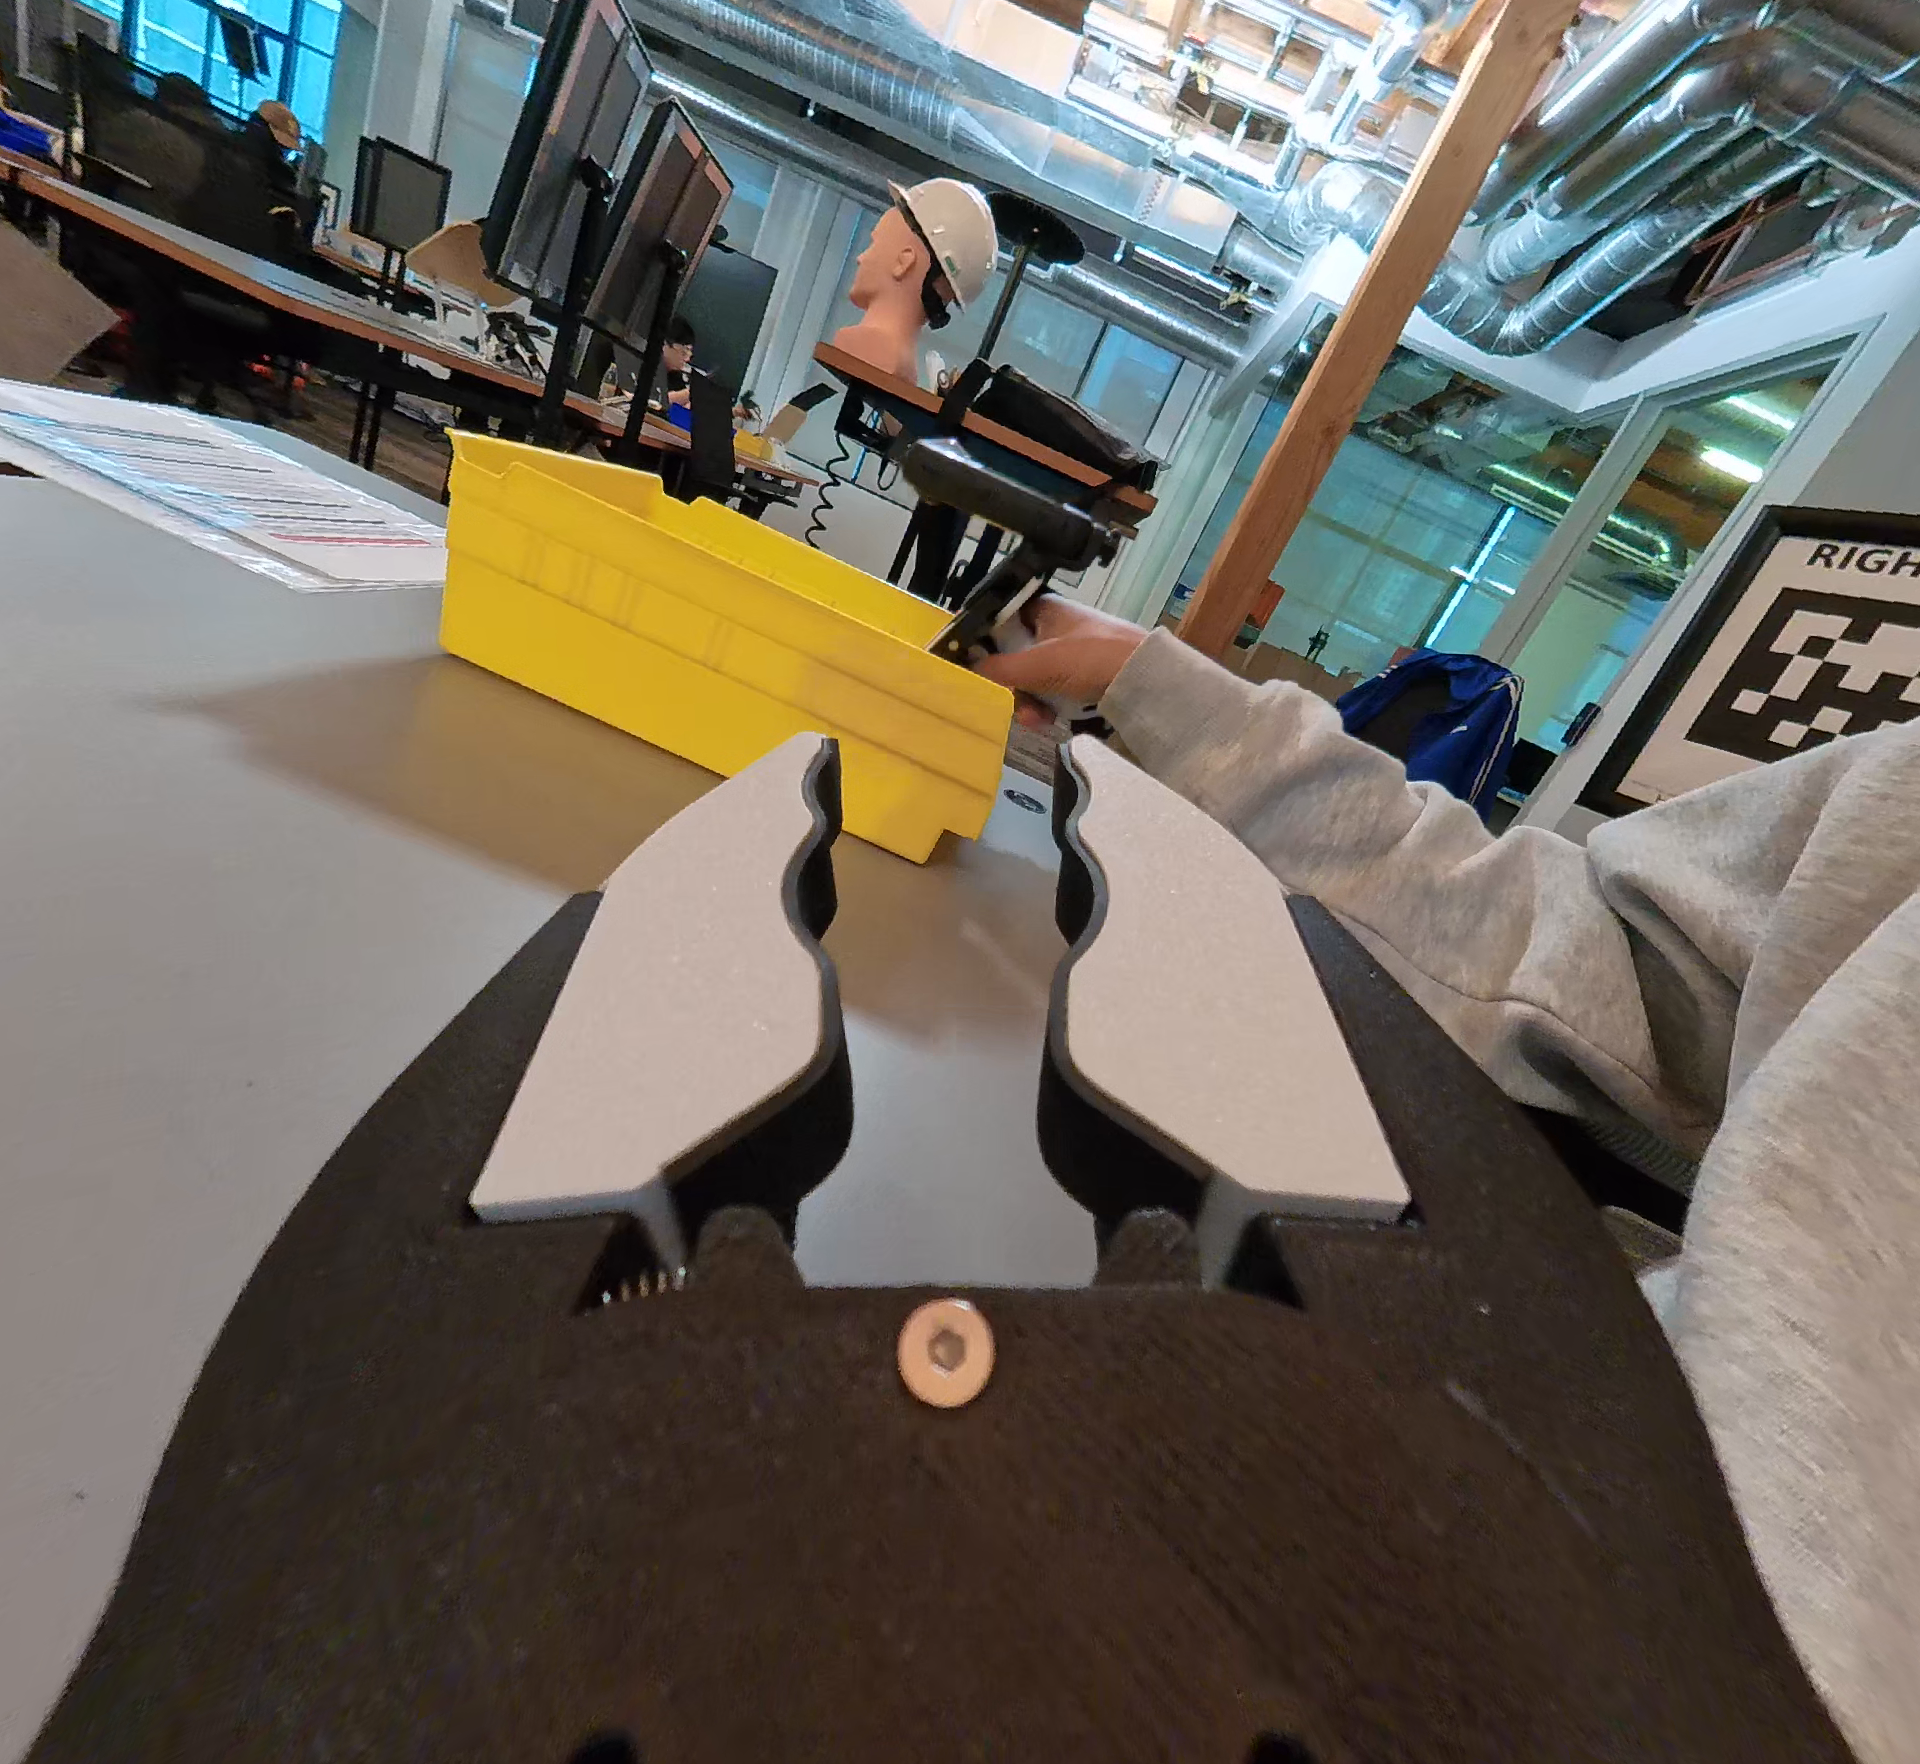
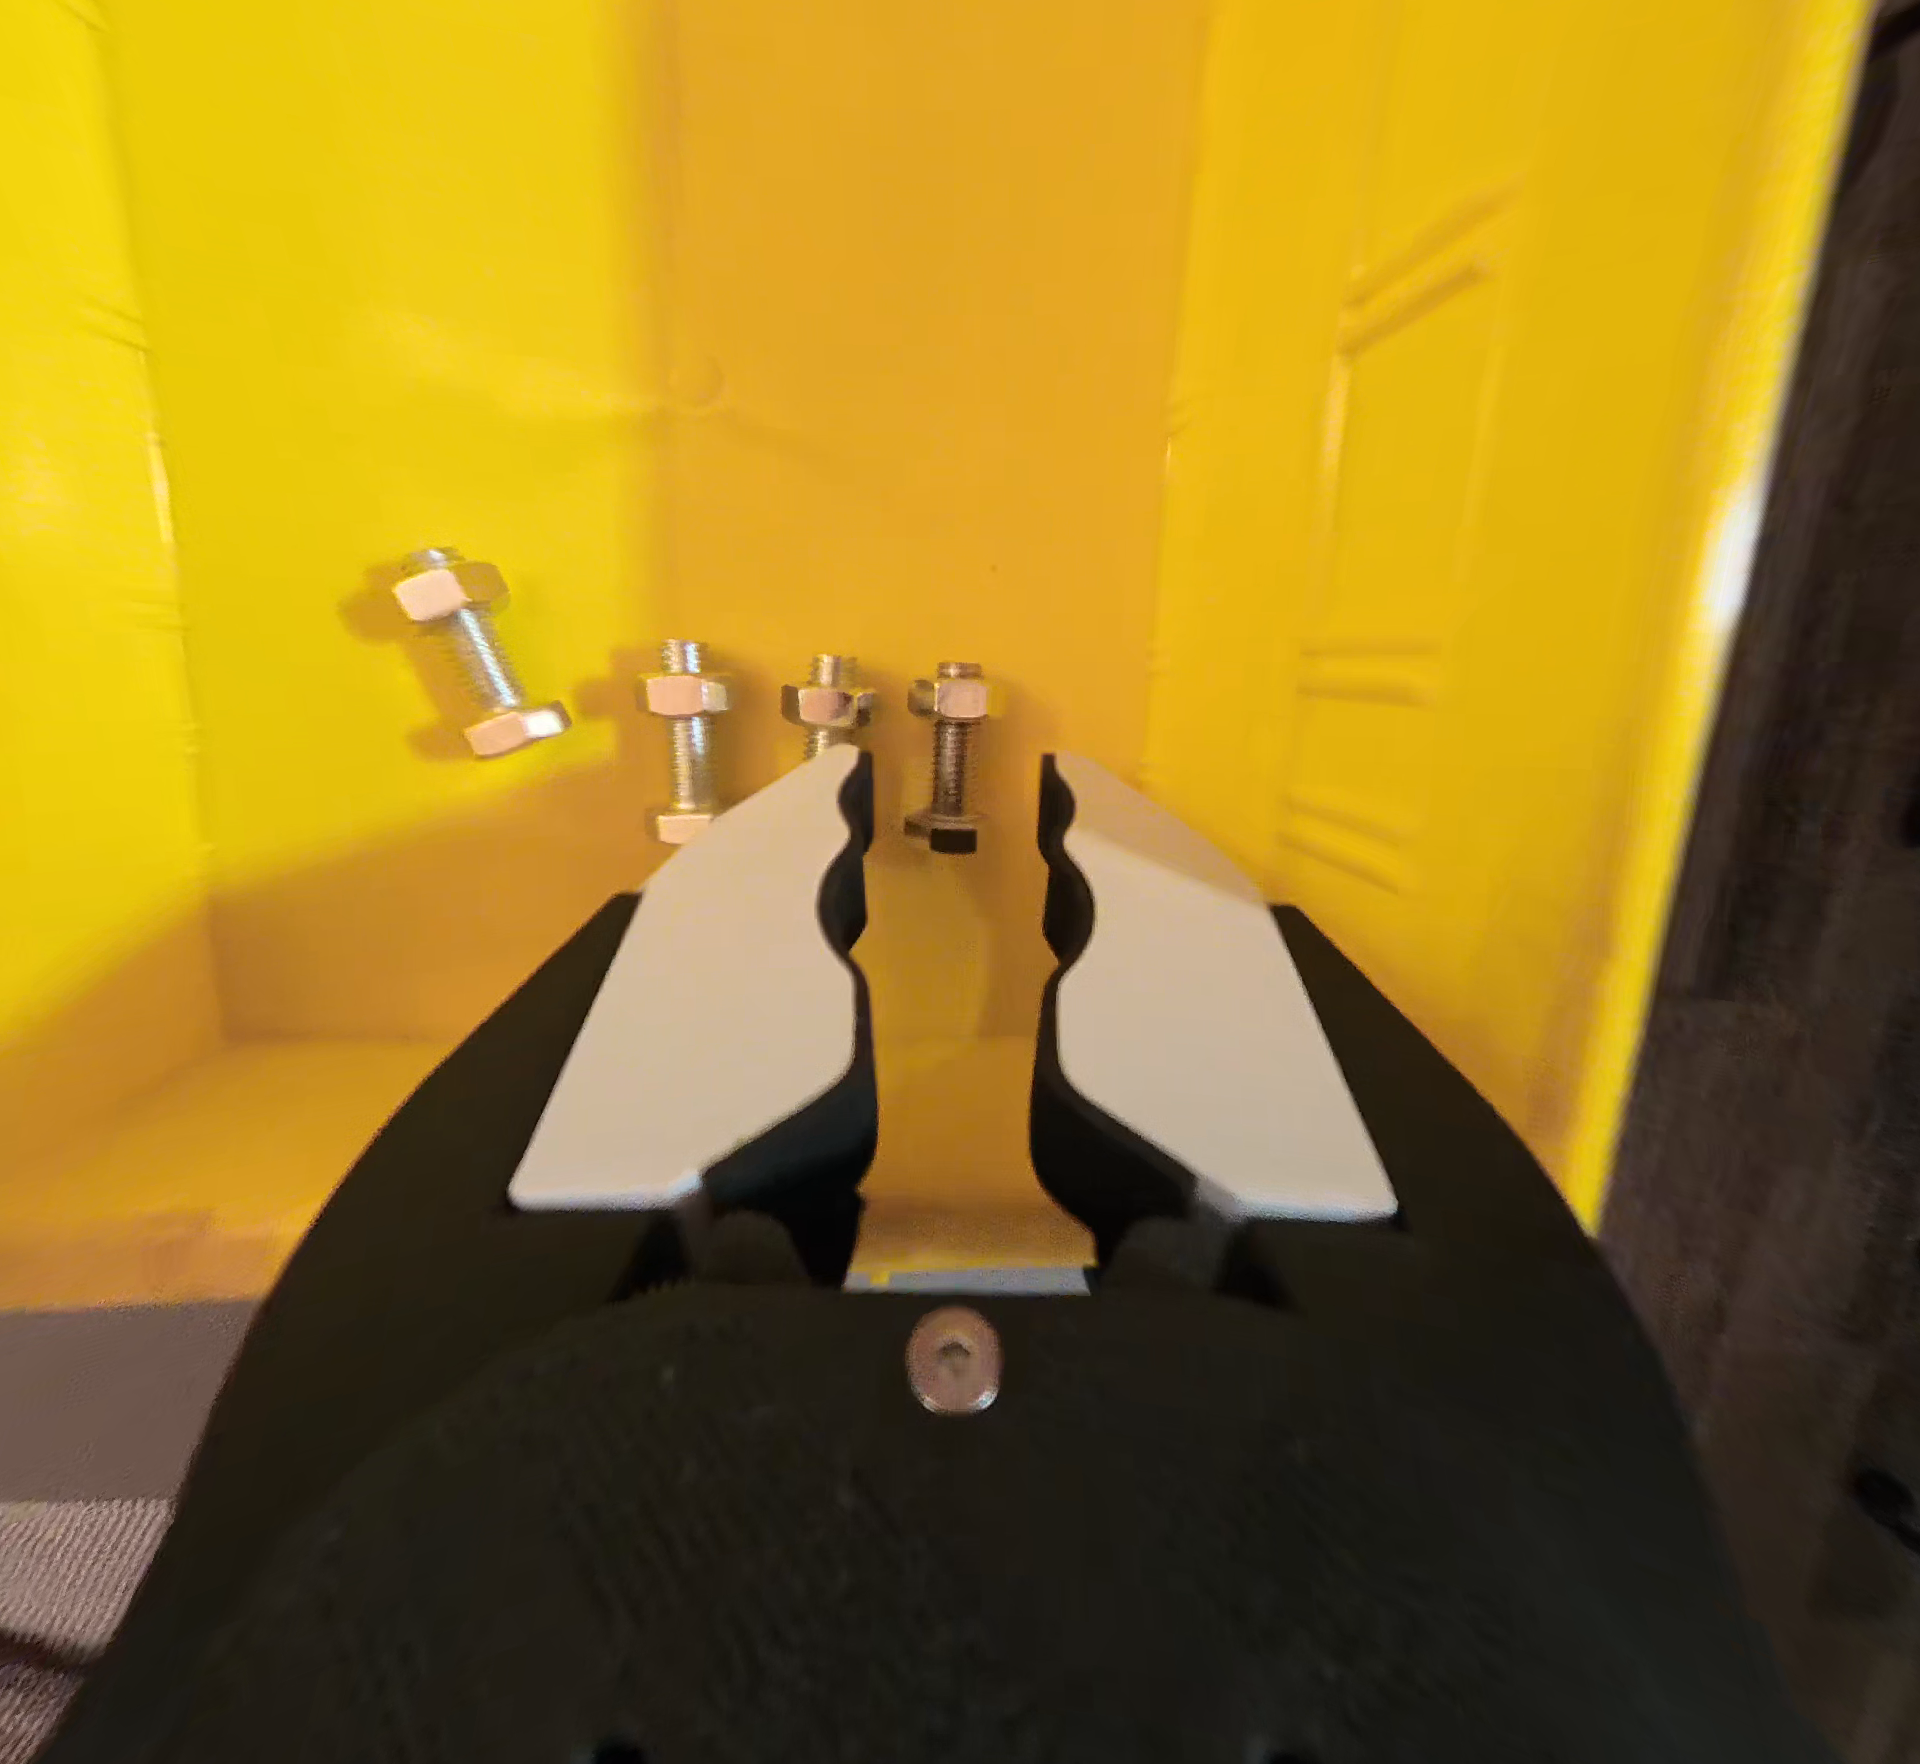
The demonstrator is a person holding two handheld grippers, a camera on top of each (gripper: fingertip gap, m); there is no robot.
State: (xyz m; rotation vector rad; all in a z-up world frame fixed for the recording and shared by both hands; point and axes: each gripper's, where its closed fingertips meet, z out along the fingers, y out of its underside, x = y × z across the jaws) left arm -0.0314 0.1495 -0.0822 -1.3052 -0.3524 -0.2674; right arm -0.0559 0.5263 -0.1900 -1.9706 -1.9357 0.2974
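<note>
A yellow plastic bin [image 1: 665, 613] stands on the grey table [image 1: 208, 883]. My left gripper [image 1: 948, 758] is open and empty, low over the table just short of the bin's near corner. My right gripper [image 2: 951, 769] is open and empty inside the bin [image 2: 935, 208], above its floor. Several bolts with nuts lie on the bin floor. The darkest bolt [image 2: 951, 758] lies just beyond the gap between my right fingertips. A bolt [image 2: 828, 706] is partly hidden by the left finger [image 2: 748, 966]. Two more bolts [image 2: 681, 748] [image 2: 473, 649] lie further left.
In the left wrist view a hand in a grey sleeve [image 1: 1351, 841] holds the other gripper [image 1: 997, 509] over the bin's far side. A laminated sheet [image 1: 208, 488] lies on the table at left. Monitors [image 1: 592, 156], a mannequin head with a white helmet [image 1: 935, 260] and a wooden post [image 1: 1382, 291] stand behind. The left gripper's tips are roughly 40 cm from the right gripper's.
</note>
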